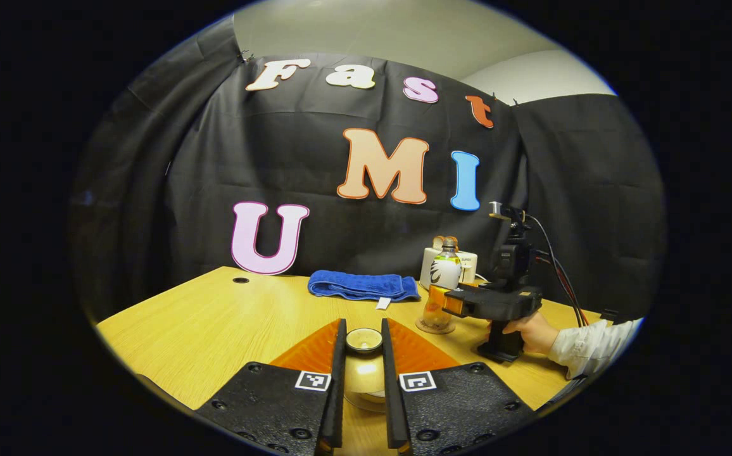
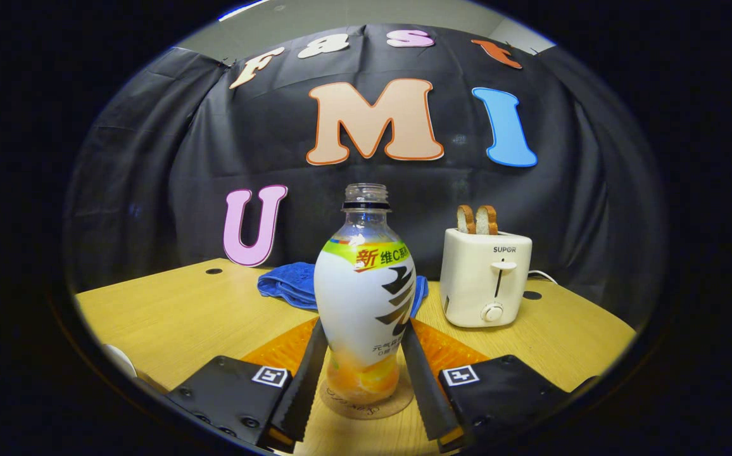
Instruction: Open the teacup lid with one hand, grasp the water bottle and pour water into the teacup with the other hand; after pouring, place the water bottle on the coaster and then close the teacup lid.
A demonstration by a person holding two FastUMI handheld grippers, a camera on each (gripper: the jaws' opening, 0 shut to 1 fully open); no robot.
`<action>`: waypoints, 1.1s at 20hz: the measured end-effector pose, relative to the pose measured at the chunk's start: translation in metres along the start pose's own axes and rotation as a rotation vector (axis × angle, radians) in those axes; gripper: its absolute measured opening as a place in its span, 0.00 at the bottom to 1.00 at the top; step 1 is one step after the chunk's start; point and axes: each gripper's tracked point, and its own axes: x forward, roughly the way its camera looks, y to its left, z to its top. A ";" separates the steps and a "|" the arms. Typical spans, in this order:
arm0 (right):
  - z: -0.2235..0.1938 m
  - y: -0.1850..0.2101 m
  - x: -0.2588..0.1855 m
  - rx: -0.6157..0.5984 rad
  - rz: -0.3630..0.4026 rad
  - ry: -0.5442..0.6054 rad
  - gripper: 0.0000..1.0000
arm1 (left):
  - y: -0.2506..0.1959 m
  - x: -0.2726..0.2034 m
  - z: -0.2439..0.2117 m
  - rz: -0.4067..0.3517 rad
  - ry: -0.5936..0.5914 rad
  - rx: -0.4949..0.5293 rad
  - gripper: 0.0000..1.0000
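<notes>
Left gripper view: your left gripper (image 1: 363,345) has its fingers clamped on the lid (image 1: 364,340) of the teacup (image 1: 363,379) on the near table (image 1: 214,329). Right gripper view: your right gripper (image 2: 363,354) flanks the uncapped bottle (image 2: 365,297), upright on the coaster (image 2: 366,400); whether the fingers press it, I cannot tell. Far right stands a toaster (image 2: 486,277), a towel (image 2: 287,283) to its left.

A light wooden table (image 2: 170,316) carries everything. In the right gripper view, a round coaster (image 2: 366,405) lies at 6 o'clock with the water bottle (image 2: 365,297) upright on it. A folded blue towel (image 2: 287,285) lies at 11 o'clock from the bottle, a white toaster (image 2: 485,278) at 2 o'clock. In the left gripper view, the teacup (image 1: 364,370) sits at 6 o'clock.
</notes>
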 end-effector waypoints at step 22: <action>0.001 -0.012 -0.024 0.008 -0.013 -0.015 0.97 | -0.020 0.011 -0.014 -0.034 0.038 0.021 0.25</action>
